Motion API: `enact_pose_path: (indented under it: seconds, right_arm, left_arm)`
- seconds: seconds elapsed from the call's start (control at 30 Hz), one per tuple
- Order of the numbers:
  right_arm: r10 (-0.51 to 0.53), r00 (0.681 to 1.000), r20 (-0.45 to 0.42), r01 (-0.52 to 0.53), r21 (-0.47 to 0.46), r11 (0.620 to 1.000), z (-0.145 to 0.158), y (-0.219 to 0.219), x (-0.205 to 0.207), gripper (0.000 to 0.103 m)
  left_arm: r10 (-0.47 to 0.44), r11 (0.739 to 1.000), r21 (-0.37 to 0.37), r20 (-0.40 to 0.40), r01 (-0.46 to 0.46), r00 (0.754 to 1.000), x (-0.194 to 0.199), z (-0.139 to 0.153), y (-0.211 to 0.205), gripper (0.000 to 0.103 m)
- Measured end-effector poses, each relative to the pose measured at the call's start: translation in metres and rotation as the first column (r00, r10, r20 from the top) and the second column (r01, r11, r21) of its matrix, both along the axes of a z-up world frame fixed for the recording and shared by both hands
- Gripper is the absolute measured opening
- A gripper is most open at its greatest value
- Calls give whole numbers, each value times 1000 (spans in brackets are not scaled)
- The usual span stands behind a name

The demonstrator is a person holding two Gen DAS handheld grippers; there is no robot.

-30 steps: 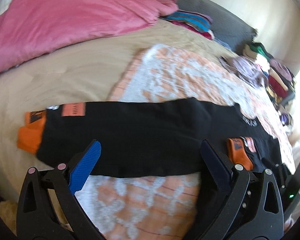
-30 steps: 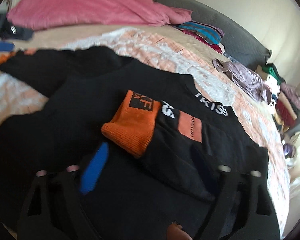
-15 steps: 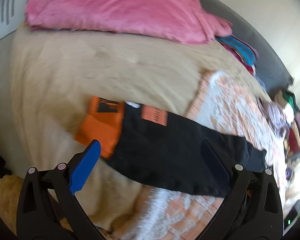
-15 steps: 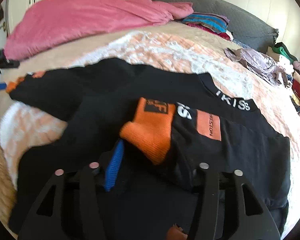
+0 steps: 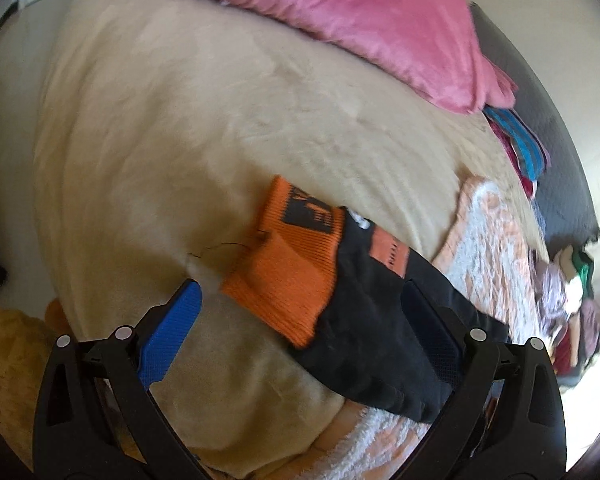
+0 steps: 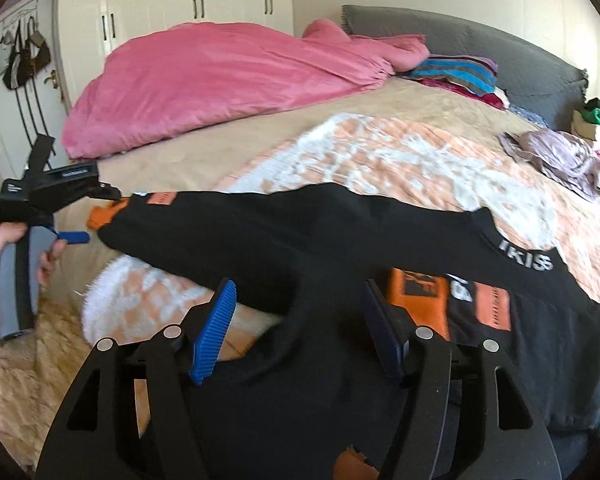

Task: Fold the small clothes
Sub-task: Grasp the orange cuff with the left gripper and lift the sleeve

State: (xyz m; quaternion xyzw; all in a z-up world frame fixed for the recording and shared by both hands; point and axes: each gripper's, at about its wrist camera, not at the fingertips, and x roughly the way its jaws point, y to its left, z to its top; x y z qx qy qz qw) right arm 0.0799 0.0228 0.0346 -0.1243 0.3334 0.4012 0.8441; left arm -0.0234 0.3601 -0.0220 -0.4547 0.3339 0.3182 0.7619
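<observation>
The black long-sleeved top with orange knit cuffs [image 5: 300, 276] is lying spread on the bed; the left gripper [image 5: 300, 308] is gaping wide over one cuff, gripping nothing. The right gripper [image 6: 300, 316], jaws just widening, is hovering empty above the top's body.

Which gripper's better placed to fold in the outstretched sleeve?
Left. The left gripper is open right over that sleeve's orange cuff. The right gripper, also open, is over the sweater's body.

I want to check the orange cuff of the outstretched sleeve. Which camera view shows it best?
The left wrist view: the orange cuff lies close, large and unhidden between the open fingers. The right wrist view shows it only small and far away, partly behind the left gripper.
</observation>
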Motion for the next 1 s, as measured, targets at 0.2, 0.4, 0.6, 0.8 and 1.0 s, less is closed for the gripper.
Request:
enact_pose_path:
  seconds: [0.2, 0.4, 0.6, 0.8, 1.0]
  right_arm:
    - [44, 999, -16, -44, 8, 999, -3, 25, -6, 64]
    - [50, 997, -54, -48, 44, 998, -4, 35, -11, 64]
    - [37, 998, -55, -34, 56, 998, -4, 31, -15, 64]
    - [-29, 998, -57, 33, 67, 997, -2, 6, -13, 64]
    - [-99, 993, -67, 104, 82, 991, 0, -24, -7, 64]
  left_arm:
    - [1, 1000, -16, 109, 1, 994, -2, -1, 4, 87]
    - [0, 1000, -29, 152, 4, 988, 1, -5, 8, 33]
    - [-49, 999, 4, 245, 50, 968, 1, 7, -2, 9]
    - [-146, 984, 145, 297, 107, 944, 4, 38, -27, 9]
    - [-226, 962, 220, 296, 164, 928, 13, 58, -51, 9]
